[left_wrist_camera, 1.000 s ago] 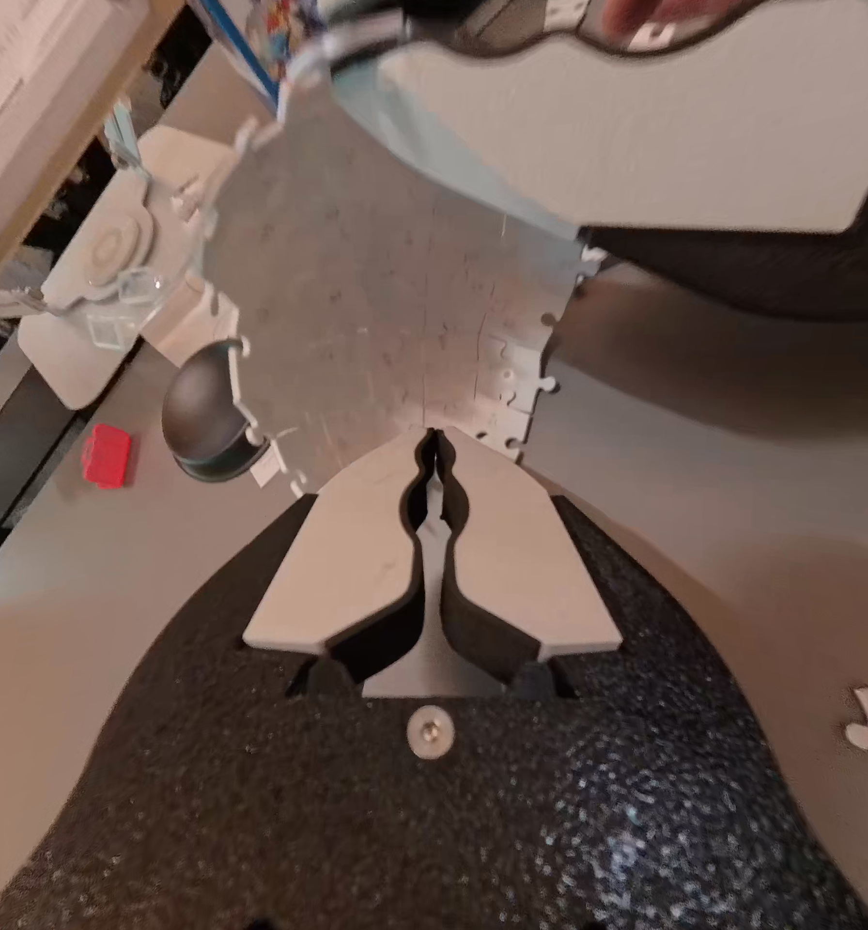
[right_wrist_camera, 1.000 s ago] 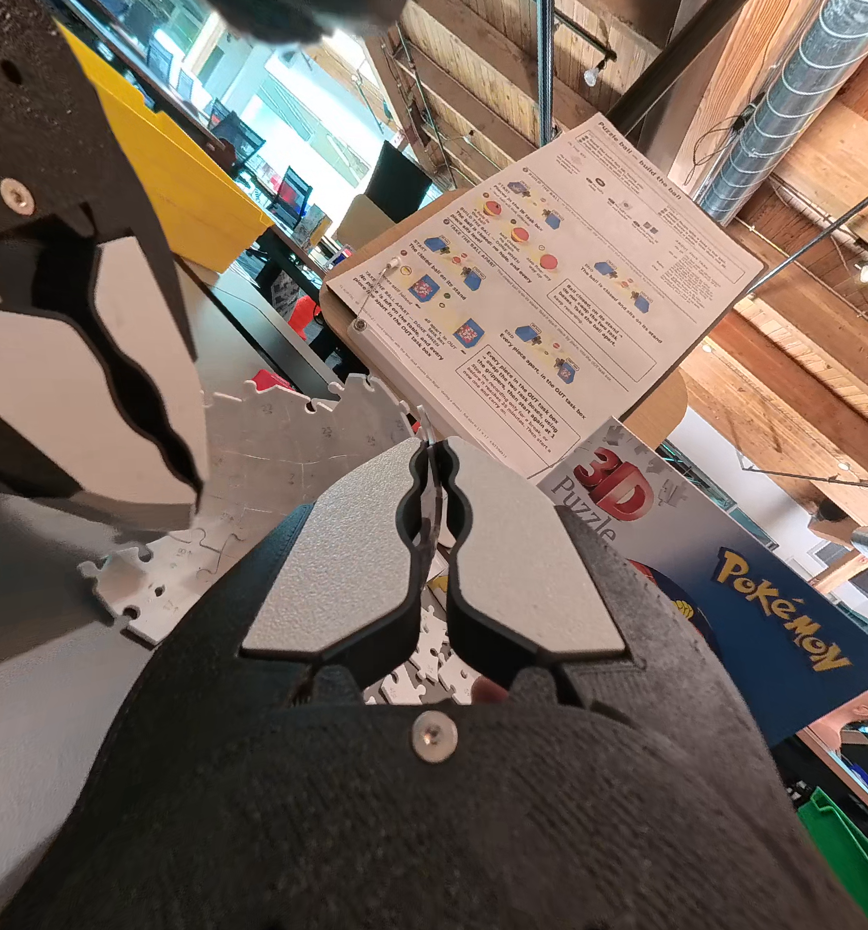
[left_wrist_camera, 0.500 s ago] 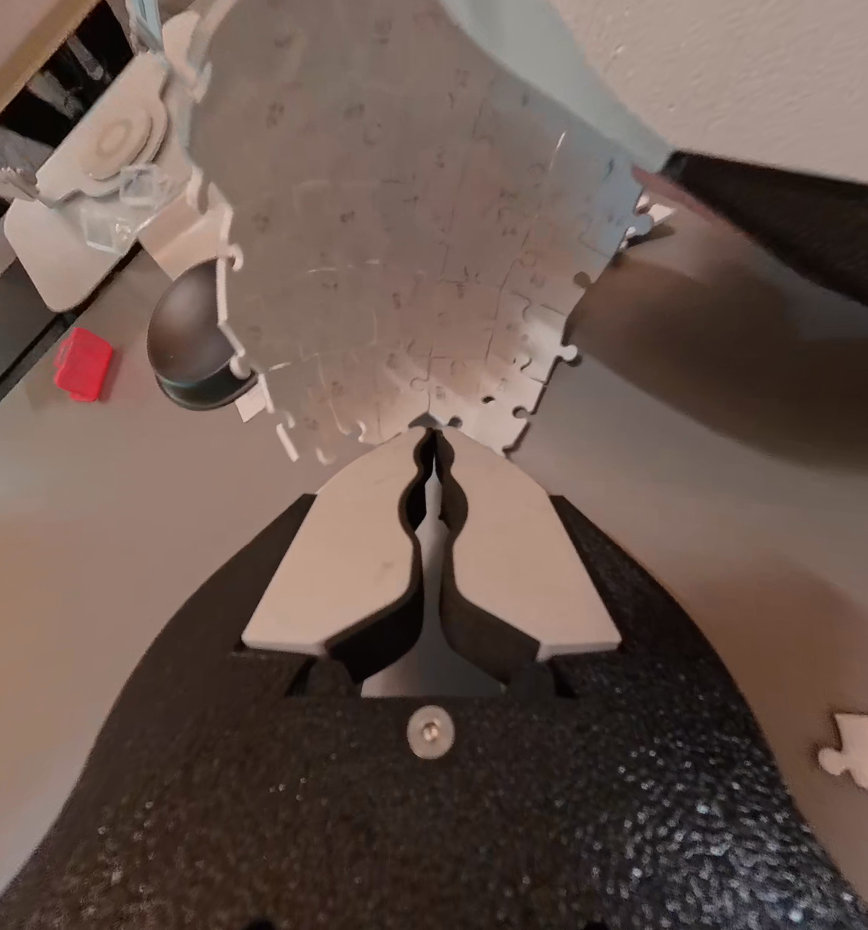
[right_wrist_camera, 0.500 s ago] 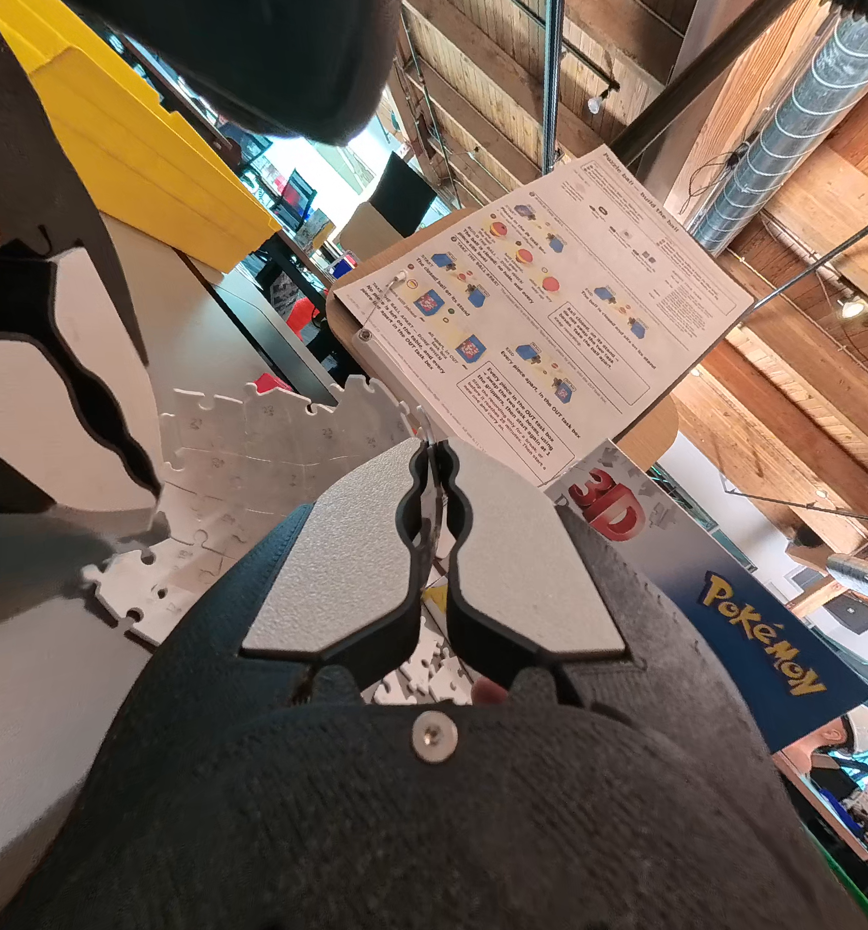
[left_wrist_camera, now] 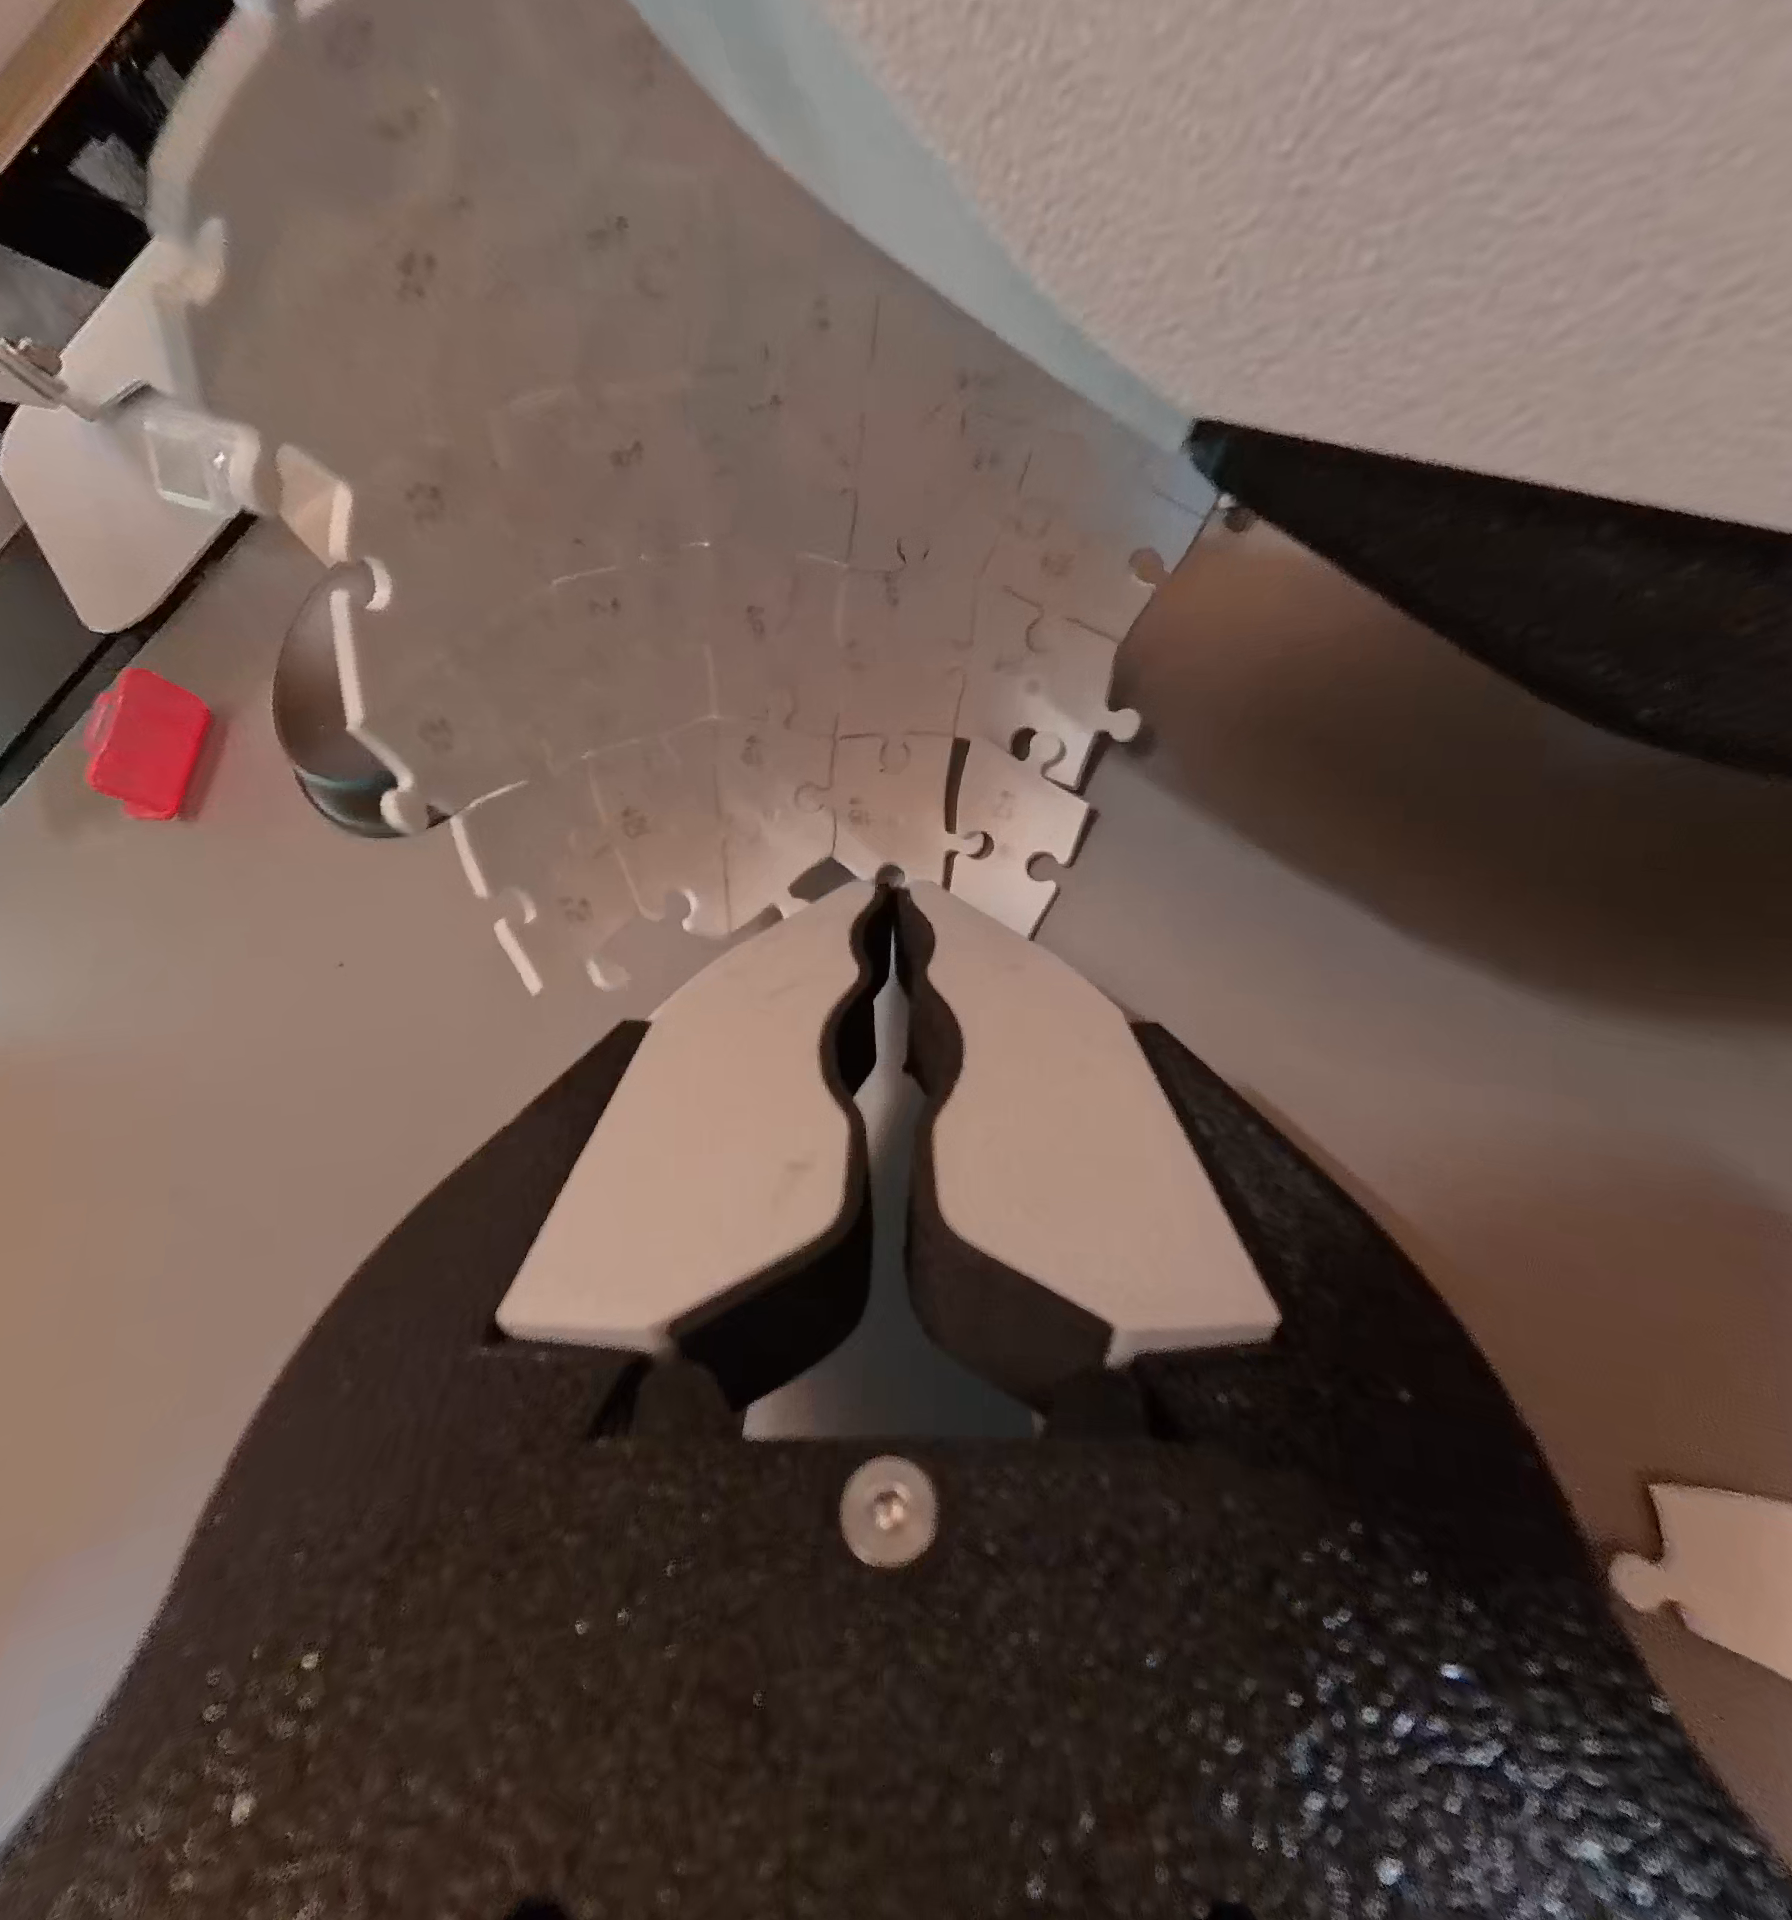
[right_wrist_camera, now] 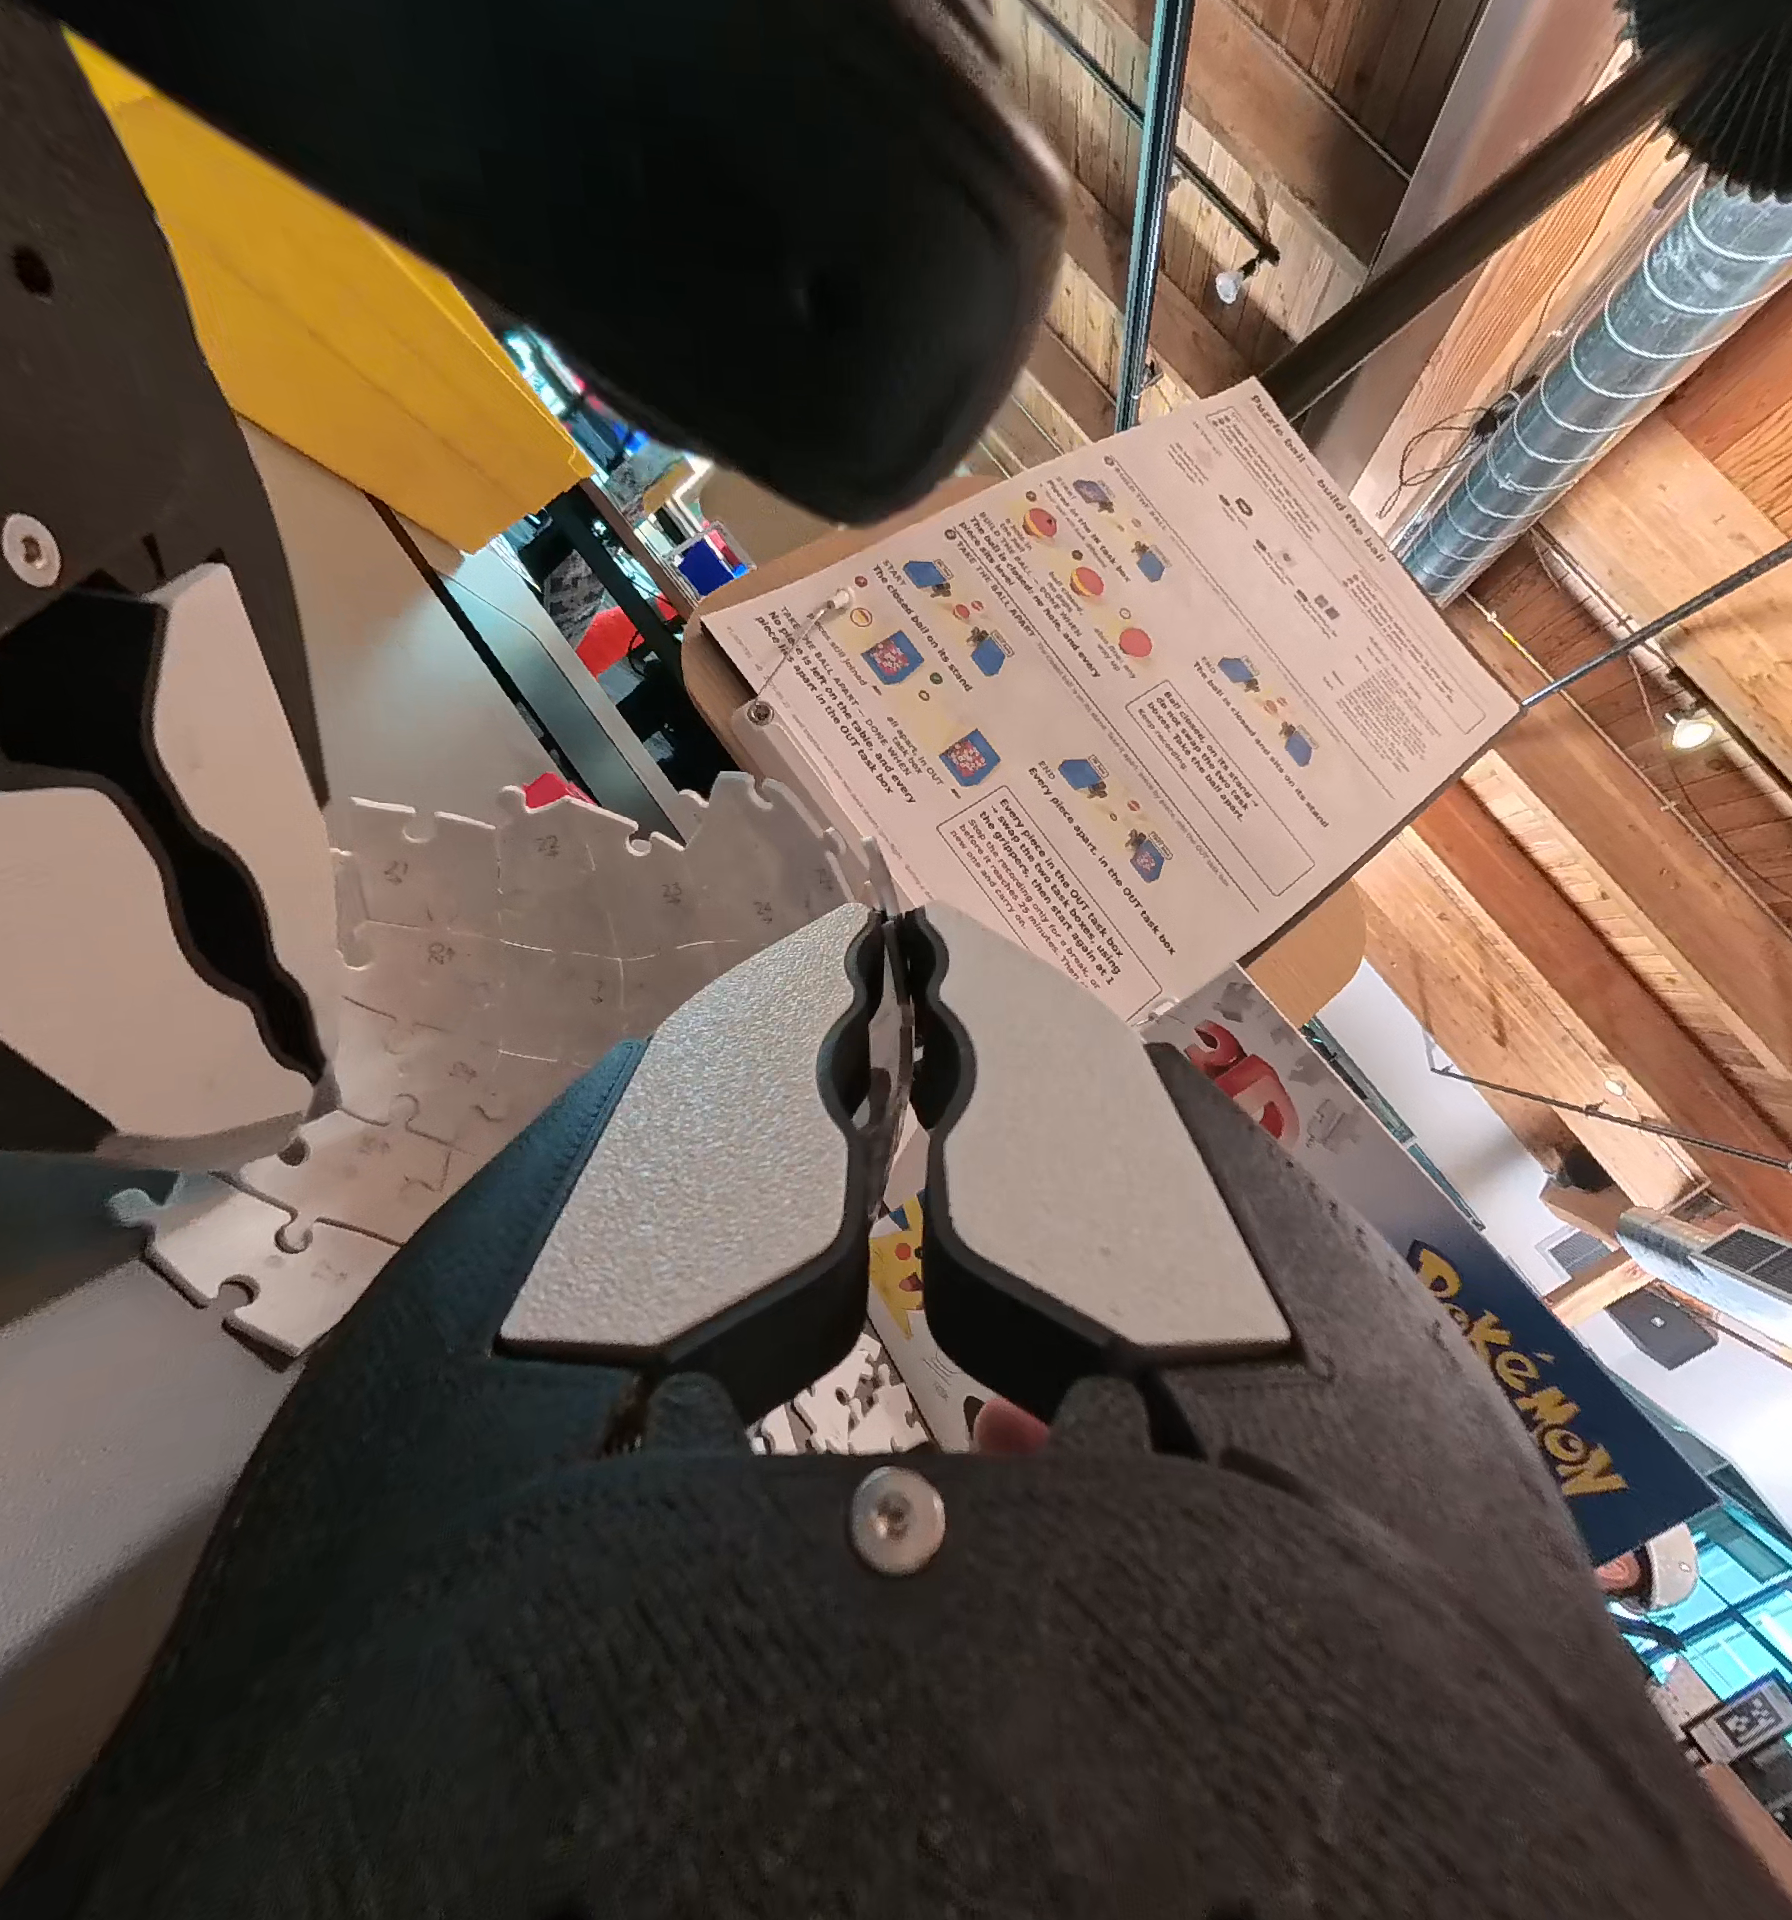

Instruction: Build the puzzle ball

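A curved shell of joined puzzle pieces, filling the upper middle of the left wrist view, is held off the table by both tools: the left gripper is clamped on its lower edge and the right gripper is closed on another edge. Roughly part of the ball seems built; a loose piece lies at lower right. A puzzle box is seen at right; its contents cannot be told.

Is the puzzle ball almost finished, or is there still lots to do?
Partly built. Many pieces already lock into one curved grey sheet, not a closed ball. Both grippers are shut on it: the left gripper pinches its bottom edge, the right gripper another edge. Still left: at least one loose piece lies on the table, and the sheet's jagged edges are open.
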The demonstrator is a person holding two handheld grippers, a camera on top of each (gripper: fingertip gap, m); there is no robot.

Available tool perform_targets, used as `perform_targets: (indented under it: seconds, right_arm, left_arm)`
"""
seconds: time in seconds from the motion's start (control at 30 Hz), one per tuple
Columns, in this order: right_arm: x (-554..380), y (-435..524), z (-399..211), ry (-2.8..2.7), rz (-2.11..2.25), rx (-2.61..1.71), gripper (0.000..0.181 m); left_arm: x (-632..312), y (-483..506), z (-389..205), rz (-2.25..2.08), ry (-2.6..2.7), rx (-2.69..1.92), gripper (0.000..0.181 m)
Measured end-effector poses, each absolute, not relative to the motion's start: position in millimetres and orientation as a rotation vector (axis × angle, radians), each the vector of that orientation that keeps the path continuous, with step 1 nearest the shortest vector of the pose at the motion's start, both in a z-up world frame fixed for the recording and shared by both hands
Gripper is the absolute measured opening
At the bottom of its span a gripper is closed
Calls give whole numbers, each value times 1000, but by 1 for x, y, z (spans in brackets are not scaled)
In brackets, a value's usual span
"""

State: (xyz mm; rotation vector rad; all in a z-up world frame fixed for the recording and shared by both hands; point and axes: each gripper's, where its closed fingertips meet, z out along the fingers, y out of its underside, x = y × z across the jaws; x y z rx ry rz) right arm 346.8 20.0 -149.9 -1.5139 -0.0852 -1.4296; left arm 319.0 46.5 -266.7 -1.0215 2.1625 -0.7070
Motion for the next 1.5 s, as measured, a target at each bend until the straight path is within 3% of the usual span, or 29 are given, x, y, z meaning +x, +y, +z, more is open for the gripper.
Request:
perform_targets:
  seconds: [0.83,1.5]
  right_arm:
    - [343,21,-149,-100,-1422,-1505,4]
    - [342,21,-149,-93,-1417,-1505,4]
  left_arm:
    - [315,19,-271,-860,2277,-1065,11]
    - [328,26,-272,-819,2210,-1170,3]
